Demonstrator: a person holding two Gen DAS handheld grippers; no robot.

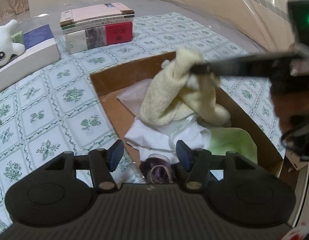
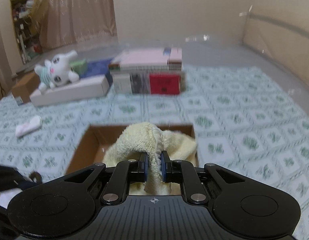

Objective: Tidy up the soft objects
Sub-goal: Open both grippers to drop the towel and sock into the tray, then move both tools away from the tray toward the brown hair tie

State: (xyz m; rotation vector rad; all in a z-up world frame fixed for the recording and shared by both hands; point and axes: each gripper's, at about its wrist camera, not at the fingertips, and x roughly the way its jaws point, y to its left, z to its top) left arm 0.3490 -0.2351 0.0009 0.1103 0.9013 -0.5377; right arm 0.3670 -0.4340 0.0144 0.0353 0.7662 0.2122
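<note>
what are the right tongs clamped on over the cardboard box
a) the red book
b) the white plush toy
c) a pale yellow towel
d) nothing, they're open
c: in the right wrist view the right tongs pinch a fold of the pale yellow towel, which hangs over the open cardboard box; the white plush toy lies far off by the books.

Both wrist views angled down, close over cardboard box [image 1: 106,84]; shared: box, book stack [image 2: 148,74], patterned cloth [image 2: 234,120].

Stacked books [image 1: 97,31] on a floral-patterned cloth [image 1: 44,108], apparently
</note>
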